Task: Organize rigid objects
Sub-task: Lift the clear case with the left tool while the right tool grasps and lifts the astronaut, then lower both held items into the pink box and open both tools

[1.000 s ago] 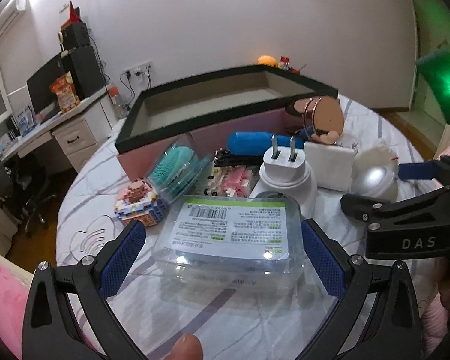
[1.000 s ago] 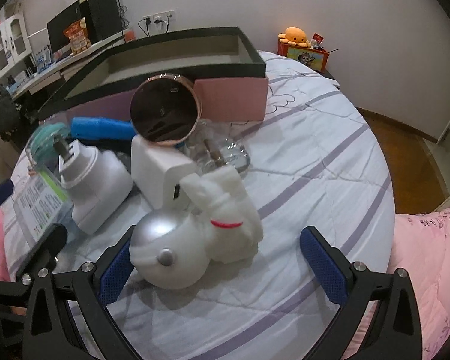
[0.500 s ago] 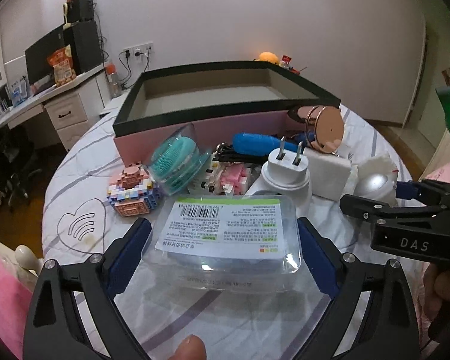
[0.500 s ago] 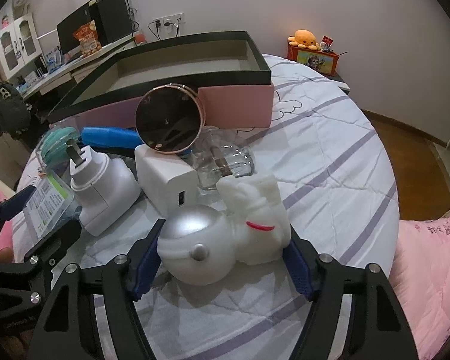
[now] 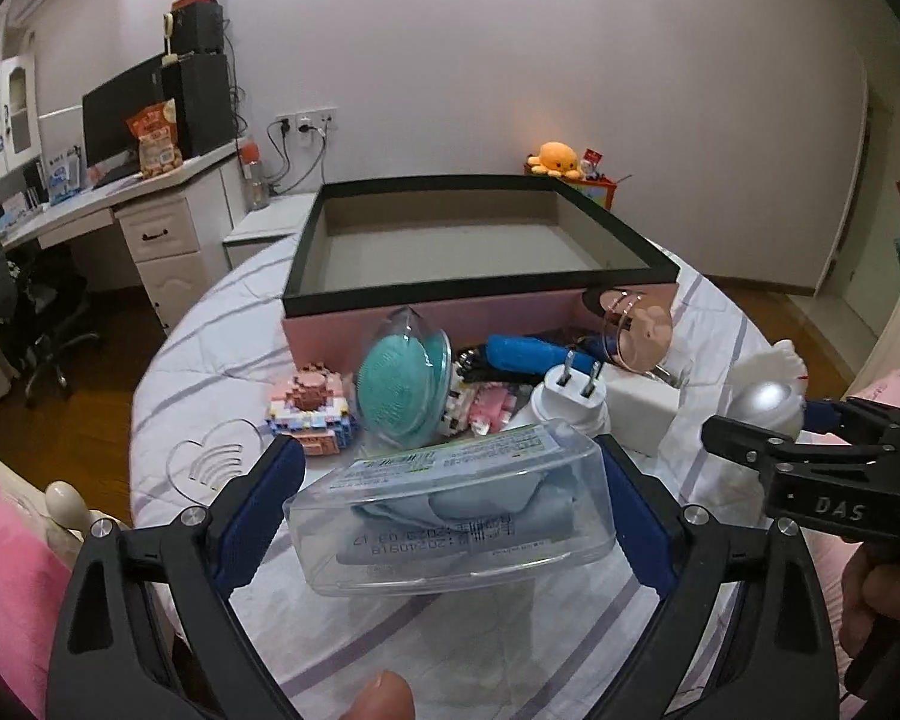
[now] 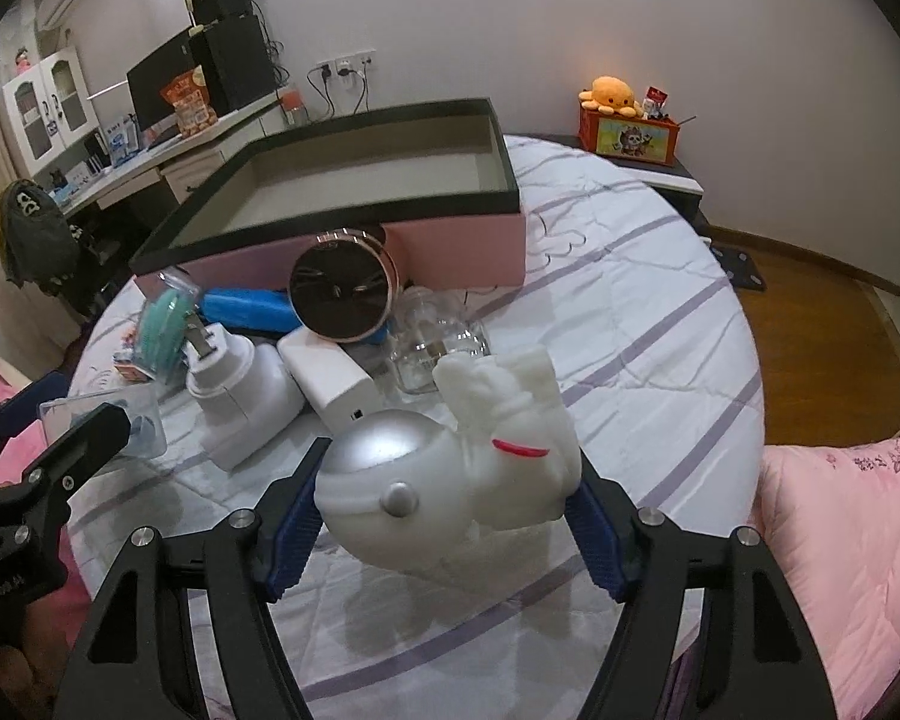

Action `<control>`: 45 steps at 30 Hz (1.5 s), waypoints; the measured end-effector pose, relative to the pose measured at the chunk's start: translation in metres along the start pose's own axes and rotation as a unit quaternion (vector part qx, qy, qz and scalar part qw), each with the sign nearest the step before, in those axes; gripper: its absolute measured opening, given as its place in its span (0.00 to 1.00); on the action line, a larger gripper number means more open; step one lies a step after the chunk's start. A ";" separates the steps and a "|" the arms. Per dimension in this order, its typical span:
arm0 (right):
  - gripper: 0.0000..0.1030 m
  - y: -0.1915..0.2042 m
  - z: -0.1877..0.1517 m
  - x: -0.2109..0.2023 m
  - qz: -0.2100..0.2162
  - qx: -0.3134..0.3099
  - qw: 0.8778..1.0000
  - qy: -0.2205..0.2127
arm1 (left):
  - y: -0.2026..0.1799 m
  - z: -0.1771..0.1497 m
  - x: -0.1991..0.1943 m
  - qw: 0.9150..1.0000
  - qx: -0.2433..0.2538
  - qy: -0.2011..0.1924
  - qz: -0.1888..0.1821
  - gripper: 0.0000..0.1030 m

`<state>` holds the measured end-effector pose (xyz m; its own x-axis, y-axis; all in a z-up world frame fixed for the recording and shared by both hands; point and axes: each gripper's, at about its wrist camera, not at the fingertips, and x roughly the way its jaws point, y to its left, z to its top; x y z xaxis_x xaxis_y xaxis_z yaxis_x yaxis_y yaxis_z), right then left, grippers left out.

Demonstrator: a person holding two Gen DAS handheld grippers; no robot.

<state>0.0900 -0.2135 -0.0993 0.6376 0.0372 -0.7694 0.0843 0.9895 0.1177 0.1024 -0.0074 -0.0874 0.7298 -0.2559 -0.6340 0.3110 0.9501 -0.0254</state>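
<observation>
Jaws of the left gripper clamp the short ends of a clear plastic case, which is tilted and lifted just off the striped bedspread; jaws of the right gripper close on a white astronaut figure, one pad at its silver helmet, the other at its rear flank, and the shadow beneath suggests that it too is raised. Beyond both sets of jaws stands the open pink box, black-rimmed and apparently empty, the likely destination. Between jaws and box lie a white plug adapter, a white charger block, a teal brush in a clear shell, a blue tube, a round mirror and a small brick model. The case looks light, thin-walled and smooth: it may flex or slip, so a hold across the ends near the base seems best. The figure appears hard, rounded and heavier toward the helmet; the curved dome offers poor purchase, so a grip nearer the body would probably be steadier.
</observation>
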 end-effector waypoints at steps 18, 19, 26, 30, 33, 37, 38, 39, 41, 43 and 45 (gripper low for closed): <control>0.71 0.029 0.112 -0.022 0.034 -0.046 0.995 -0.083 | 0.017 0.118 0.007 0.996 -0.025 -0.050 0.069 0.93; 0.71 0.030 0.121 -0.017 0.038 -0.047 0.995 -0.083 | 0.020 0.126 0.019 0.996 -0.032 -0.042 0.068 0.93; 0.71 0.036 0.172 0.047 0.037 -0.059 0.996 -0.048 | 0.036 0.161 0.100 0.996 -0.059 0.010 0.066 0.93; 0.71 0.035 0.185 0.088 0.032 -0.063 0.997 -0.014 | 0.044 0.162 0.142 0.994 -0.068 0.049 0.073 0.93; 0.72 0.032 0.188 0.118 0.029 -0.068 0.997 0.018 | 0.044 0.158 0.160 0.993 -0.062 0.070 0.078 0.93; 0.72 0.027 0.185 0.137 0.035 -0.070 0.996 0.046 | 0.039 0.155 0.173 0.990 -0.042 0.086 0.099 0.96; 0.72 0.026 0.183 0.140 0.037 -0.071 0.995 0.055 | 0.037 0.153 0.173 0.990 -0.038 0.088 0.105 0.97; 0.74 0.025 0.182 0.142 0.037 -0.072 0.995 0.060 | 0.037 0.152 0.172 0.990 -0.036 0.086 0.111 0.99; 0.79 0.021 0.181 0.141 0.041 -0.065 0.995 0.059 | 0.038 0.152 0.168 0.990 -0.038 0.081 0.111 1.00; 0.81 0.016 0.180 0.138 0.052 -0.056 0.995 0.057 | 0.037 0.153 0.160 0.990 -0.040 0.076 0.108 1.00; 0.85 0.014 0.180 0.132 0.057 -0.056 0.995 0.052 | 0.037 0.153 0.150 0.990 -0.039 0.067 0.114 1.00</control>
<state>0.3137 -0.2198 -0.0861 0.5552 0.1581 -0.8166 -0.0727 0.9872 0.1417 0.3167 -0.0379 -0.0647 0.6863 -0.0122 -0.7272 0.0963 0.9926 0.0742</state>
